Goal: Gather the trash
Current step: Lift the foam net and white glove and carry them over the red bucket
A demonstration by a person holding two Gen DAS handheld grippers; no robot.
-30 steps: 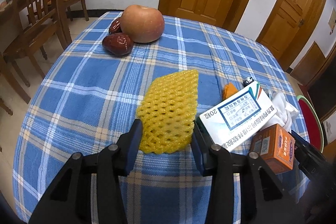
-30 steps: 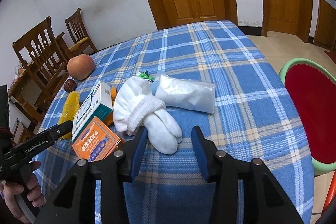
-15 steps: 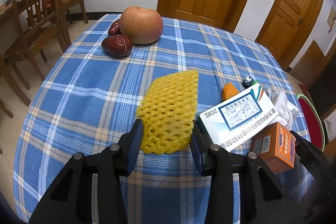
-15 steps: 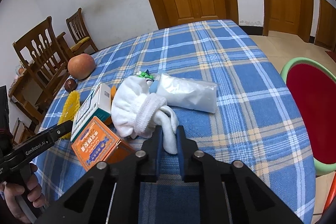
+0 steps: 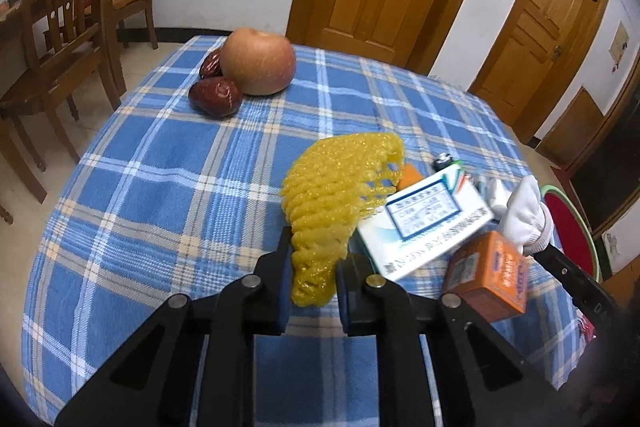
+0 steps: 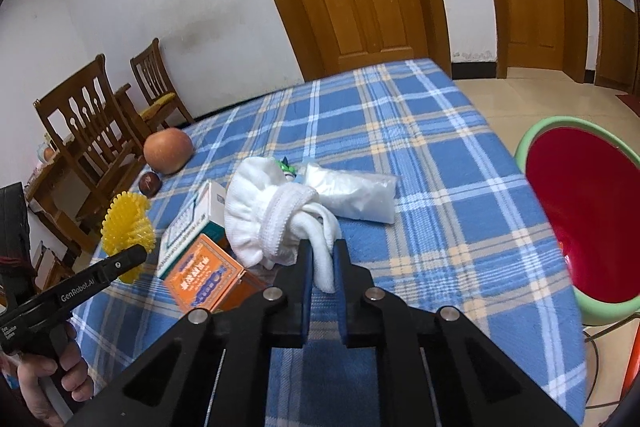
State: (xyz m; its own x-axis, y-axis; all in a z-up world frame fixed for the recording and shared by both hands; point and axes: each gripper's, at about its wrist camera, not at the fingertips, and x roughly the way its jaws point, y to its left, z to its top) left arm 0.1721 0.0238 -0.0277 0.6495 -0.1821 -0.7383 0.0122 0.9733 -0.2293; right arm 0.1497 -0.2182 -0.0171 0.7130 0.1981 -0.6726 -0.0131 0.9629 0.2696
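Note:
My left gripper [image 5: 313, 259] is shut on the near end of a yellow foam fruit net [image 5: 340, 195] and lifts it off the blue plaid tablecloth [image 5: 160, 195]; the net also shows in the right wrist view [image 6: 128, 227]. My right gripper [image 6: 322, 263] is shut on white cloth gloves [image 6: 276, 215] and raises them; the gloves also show in the left wrist view [image 5: 524, 219]. A white medicine box [image 5: 424, 223], an orange box [image 5: 488, 275], a clear plastic bag [image 6: 356, 191] and an orange scrap [image 5: 410, 175] lie on the table.
An apple [image 5: 258, 61] and two red dates [image 5: 216, 95] sit at the far left of the table. A red bin with a green rim [image 6: 580, 211] stands off the right edge. Wooden chairs [image 5: 60, 39] stand to the left, doors behind.
My left gripper has closed on the yellow net and lifted it, crumpling it. My right gripper closed on the white gloves and raised them.

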